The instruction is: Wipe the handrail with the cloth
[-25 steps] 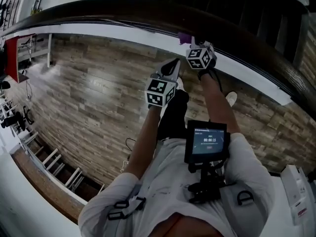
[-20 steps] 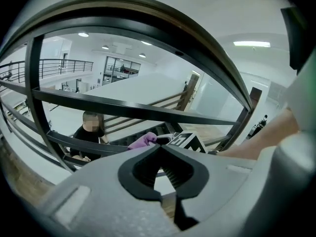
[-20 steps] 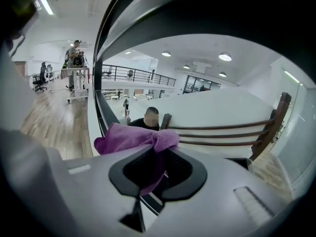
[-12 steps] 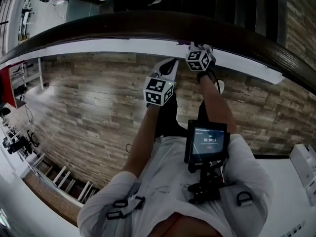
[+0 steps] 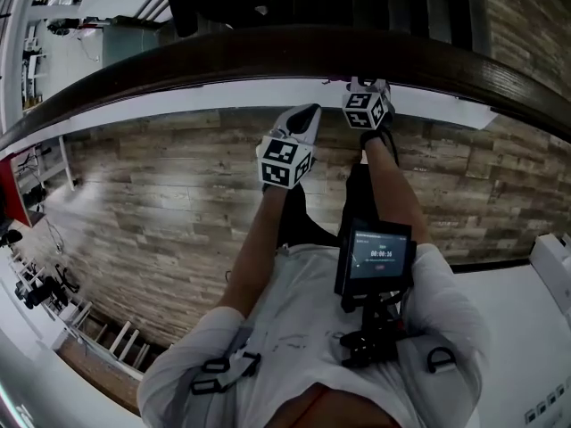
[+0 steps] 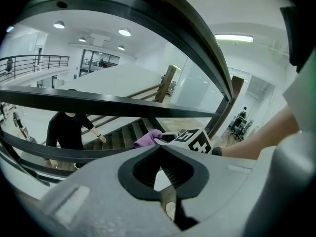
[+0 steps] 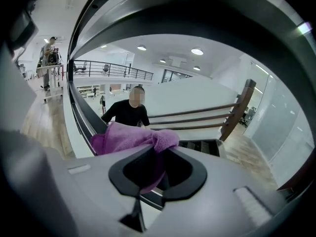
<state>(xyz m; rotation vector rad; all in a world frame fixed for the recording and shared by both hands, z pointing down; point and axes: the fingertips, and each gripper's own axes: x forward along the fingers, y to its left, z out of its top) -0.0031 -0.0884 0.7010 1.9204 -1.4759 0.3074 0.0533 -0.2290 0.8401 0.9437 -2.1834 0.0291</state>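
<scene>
A dark wooden handrail [image 5: 223,53] curves across the top of the head view, above a white ledge. My right gripper [image 5: 359,85] is up against the rail's near side, shut on a purple cloth [image 7: 132,138] that bunches out over its jaws. Only a sliver of the cloth [image 5: 336,80] shows in the head view. My left gripper [image 5: 309,117] hangs a little lower and to the left, short of the rail, its jaws shut with nothing between them. In the left gripper view I see the cloth [image 6: 147,139] and the right gripper's marker cube [image 6: 195,140] ahead.
A person in black [image 7: 127,113] stands on the stairs beyond the rail, also the dark shape [image 5: 214,3] at the head view's top. Wood-plank floor [image 5: 161,194] lies below. A newel post [image 7: 238,110] and lower rails run on the right. A phone [image 5: 376,257] is mounted at my chest.
The head view has tilted, so the rail now sits lower and more of the stairs shows. Both grippers keep nearly the same places by the rail; less purple cloth is visible.
</scene>
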